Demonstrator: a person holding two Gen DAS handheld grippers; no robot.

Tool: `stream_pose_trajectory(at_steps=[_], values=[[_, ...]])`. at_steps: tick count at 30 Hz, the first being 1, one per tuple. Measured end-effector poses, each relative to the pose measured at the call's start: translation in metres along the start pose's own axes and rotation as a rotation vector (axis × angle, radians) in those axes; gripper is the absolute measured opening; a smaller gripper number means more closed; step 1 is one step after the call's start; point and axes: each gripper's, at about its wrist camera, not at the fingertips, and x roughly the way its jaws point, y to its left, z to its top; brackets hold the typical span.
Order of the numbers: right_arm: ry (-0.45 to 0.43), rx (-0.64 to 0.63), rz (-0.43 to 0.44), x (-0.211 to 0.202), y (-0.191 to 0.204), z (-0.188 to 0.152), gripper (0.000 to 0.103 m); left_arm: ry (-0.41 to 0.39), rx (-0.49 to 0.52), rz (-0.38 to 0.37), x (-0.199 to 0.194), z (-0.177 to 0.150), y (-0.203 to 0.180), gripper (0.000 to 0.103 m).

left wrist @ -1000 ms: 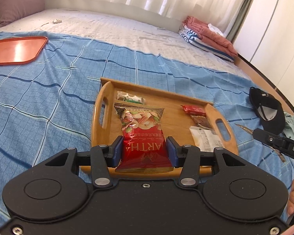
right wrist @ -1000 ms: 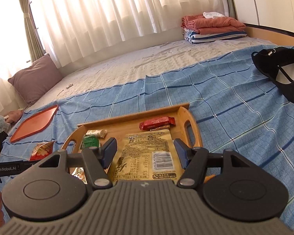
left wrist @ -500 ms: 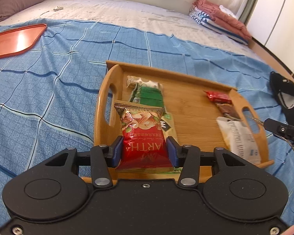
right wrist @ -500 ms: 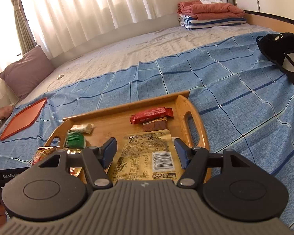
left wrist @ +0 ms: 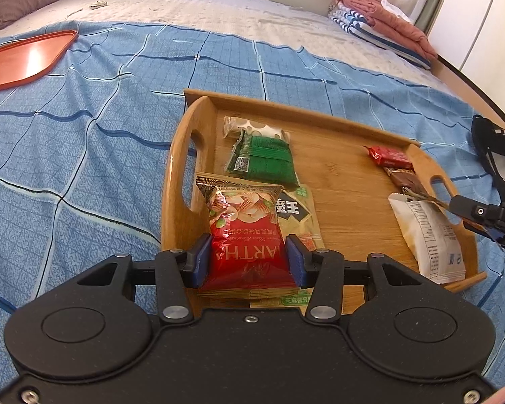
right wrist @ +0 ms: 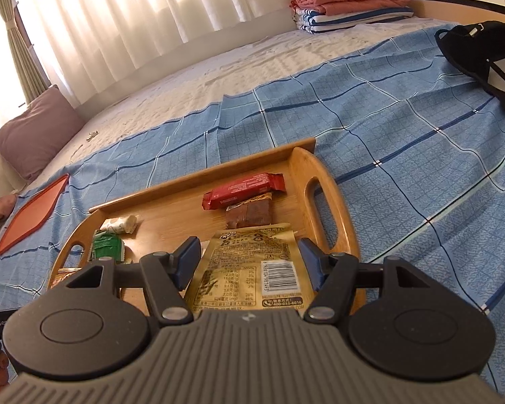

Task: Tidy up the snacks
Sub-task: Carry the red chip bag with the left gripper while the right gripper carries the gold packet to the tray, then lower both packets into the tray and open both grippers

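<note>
The left gripper (left wrist: 245,261) pinches a red nut packet (left wrist: 249,235) between its blue pads, holding it over the near left corner of the wooden tray (left wrist: 336,181), which rests on the blue checked bedspread (left wrist: 84,155). In the tray lie a green packet (left wrist: 262,161), a spotted wrapper (left wrist: 256,129) at its far end, a red bar (left wrist: 389,155) and a brown bar (left wrist: 400,175) on the right. The right gripper (right wrist: 249,264) stands spread, its pads apart from the yellow pouch (right wrist: 252,262) lying between them at the tray's near right side. An orange tray (left wrist: 20,59) lies far left; folded laundry (right wrist: 346,3) sits at the far right.
</note>
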Motion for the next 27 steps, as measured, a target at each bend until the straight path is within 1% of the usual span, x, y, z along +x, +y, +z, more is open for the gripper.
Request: stream_pose_trajectory(at_steps=[6, 13, 27], values=[[-0.01, -0.031, -0.023, 0.008, -0.004, 0.0, 0.066, -0.001, 0.014, -0.004, 0.004, -0.001, -0.002, 0.045], [-0.011, -0.037, -0.005, 0.015, -0.013, -0.001, 0.067, -0.013, 0.025, -0.003, 0.006, -0.001, -0.004, 0.045], [0.007, -0.024, 0.019, 0.029, -0.014, -0.014, 0.067, -0.027, 0.045, -0.006, 0.005, -0.004, -0.005, 0.047]])
